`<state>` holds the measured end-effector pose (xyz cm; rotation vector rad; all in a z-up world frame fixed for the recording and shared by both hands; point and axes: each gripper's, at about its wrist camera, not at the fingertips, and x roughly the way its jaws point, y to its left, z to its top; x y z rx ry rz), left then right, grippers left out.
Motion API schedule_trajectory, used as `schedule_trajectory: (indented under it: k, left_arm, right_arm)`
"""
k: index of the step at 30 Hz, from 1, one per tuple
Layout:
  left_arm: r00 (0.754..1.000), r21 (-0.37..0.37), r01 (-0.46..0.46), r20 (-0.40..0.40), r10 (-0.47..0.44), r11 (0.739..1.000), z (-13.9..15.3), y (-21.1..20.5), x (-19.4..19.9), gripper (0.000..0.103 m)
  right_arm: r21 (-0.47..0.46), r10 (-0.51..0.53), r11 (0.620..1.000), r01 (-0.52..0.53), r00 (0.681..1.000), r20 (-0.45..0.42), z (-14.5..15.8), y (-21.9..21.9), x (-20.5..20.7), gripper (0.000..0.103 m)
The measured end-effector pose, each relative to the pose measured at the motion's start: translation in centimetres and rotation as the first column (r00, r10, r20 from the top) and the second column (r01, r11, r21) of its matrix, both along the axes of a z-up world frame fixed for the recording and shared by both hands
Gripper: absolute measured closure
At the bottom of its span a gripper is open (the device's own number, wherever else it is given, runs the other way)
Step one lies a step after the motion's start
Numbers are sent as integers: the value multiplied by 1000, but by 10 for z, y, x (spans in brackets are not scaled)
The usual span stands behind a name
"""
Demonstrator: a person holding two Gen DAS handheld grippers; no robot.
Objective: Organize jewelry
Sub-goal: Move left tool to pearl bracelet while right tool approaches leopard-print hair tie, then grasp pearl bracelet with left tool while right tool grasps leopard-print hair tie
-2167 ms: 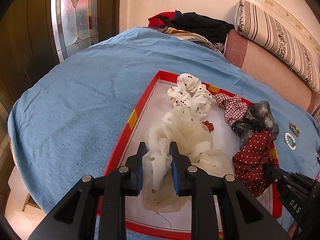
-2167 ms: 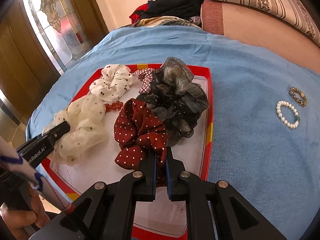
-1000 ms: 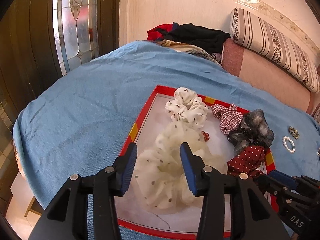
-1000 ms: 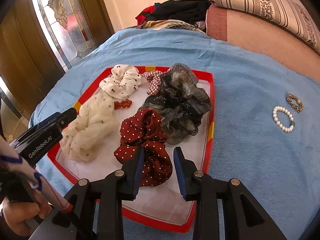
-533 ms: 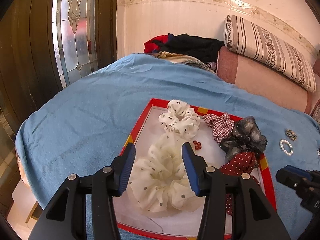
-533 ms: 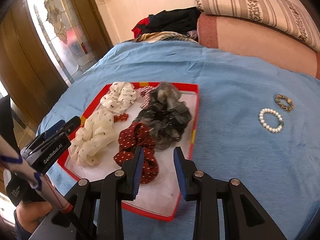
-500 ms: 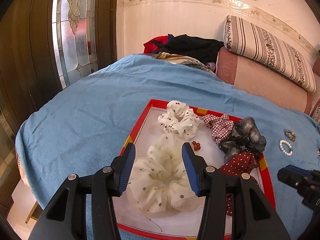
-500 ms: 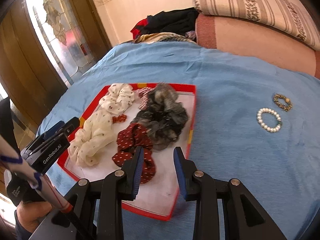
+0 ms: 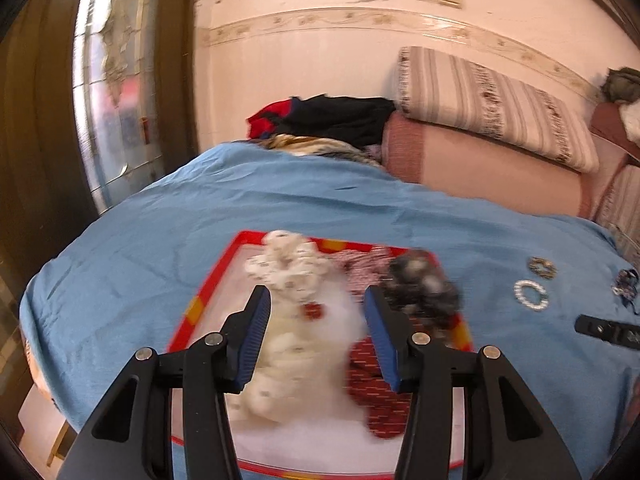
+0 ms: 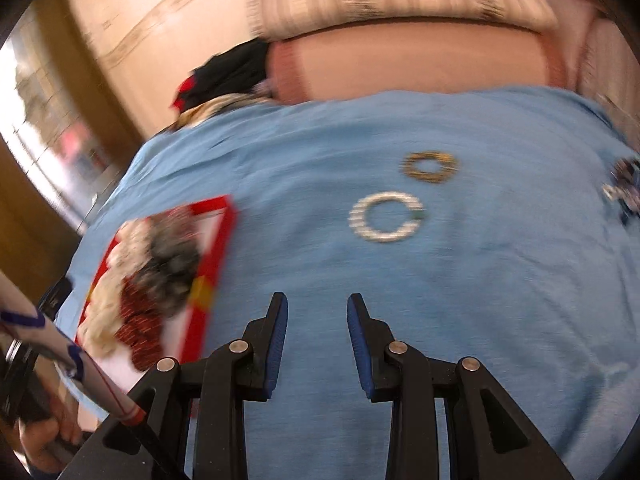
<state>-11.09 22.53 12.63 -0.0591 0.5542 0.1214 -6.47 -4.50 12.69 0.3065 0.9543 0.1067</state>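
Observation:
A red-rimmed tray (image 9: 208, 280) on the blue bedspread holds a cream scrunchie (image 9: 296, 360), a white dotted one (image 9: 288, 268), a red dotted one (image 9: 372, 380), a grey one (image 9: 420, 288) and red beads (image 9: 312, 311). My left gripper (image 9: 316, 300) is open and empty above the tray. My right gripper (image 10: 316, 304) is open and empty over bare bedspread, right of the tray (image 10: 224, 224). A pearl bracelet (image 10: 386, 216) and a gold bracelet (image 10: 430, 166) lie ahead of it; both also show in the left wrist view, pearl (image 9: 530, 296) and gold (image 9: 541, 268).
A dark beaded piece (image 10: 624, 188) lies at the far right of the bedspread. Striped pillows (image 9: 492, 100) and a pile of clothes (image 9: 328, 124) sit at the bed's far side. A glass door (image 9: 116, 92) stands to the left.
Both grippers let go of their scrunchies and opened. The left gripper drew back and up. The right gripper swung right, away from the tray, toward the bracelets.

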Motion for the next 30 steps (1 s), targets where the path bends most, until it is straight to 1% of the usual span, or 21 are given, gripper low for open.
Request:
schedule_trajectory:
  k: [3, 6, 8, 10, 11, 14, 15, 18, 21, 23, 25, 27, 29, 30]
  left_arm:
    - [998, 6, 65, -3, -65, 998, 7, -30, -1, 54]
    - [990, -1, 136, -43, -136, 991, 7, -59, 3, 54]
    - [978, -26, 189, -81, -190, 982, 4, -81, 9, 54]
    - [956, -78, 252, -136, -261, 965, 1, -104, 20, 54]
    - [940, -109, 285, -163, -300, 952, -2, -117, 27, 54]
    - [892, -171, 351, -240, -384, 921, -10, -155, 54, 54]
    - [882, -180, 359, -254, -396, 916, -12, -165, 64, 54]
    - [859, -195, 362, -310, -407, 912, -24, -188, 99, 54]
    - [844, -207, 338, -366, -393, 918, -39, -203, 135, 54]
    - [830, -223, 330, -394, -395, 917, -47, -211, 154, 58]
    - [815, -235, 334, -415, -405, 913, -55, -221, 169, 59]
    - [805, -233, 332, -436, -403, 914, -65, -230, 180, 59]
    - [789, -247, 328, -460, -408, 912, -75, -237, 191, 64]
    - [783, -241, 327, -472, -404, 914, -80, -242, 196, 65]
  right_arm:
    - [19, -59, 998, 59, 998, 0, -3, -32, 0, 70]
    - [40, -99, 994, 99, 995, -1, -6, -57, 2, 70]
    - [55, -123, 991, 123, 992, -4, -10, -72, 4, 70]
    - [66, -141, 988, 142, 990, -12, -12, -83, 5, 70]
    - [81, -153, 985, 153, 988, -15, -14, -90, 4, 70]
    - [119, -174, 977, 175, 985, -19, -15, -105, 1, 70]
    - [130, -179, 975, 179, 984, -16, -14, -109, 0, 70]
    - [151, -183, 972, 180, 983, 8, -6, -116, -3, 70]
    - [159, -186, 971, 180, 982, 26, -3, -123, -6, 70]
    - [172, -187, 969, 180, 982, 25, -4, -127, -6, 70]
    - [183, -190, 966, 183, 982, 21, -5, -132, -7, 70]
    - [194, -195, 963, 189, 981, 15, -6, -137, -6, 70]
    - [200, -205, 959, 199, 979, 15, -6, -141, -5, 70]
    - [202, -209, 958, 201, 978, 15, -6, -142, -5, 70]
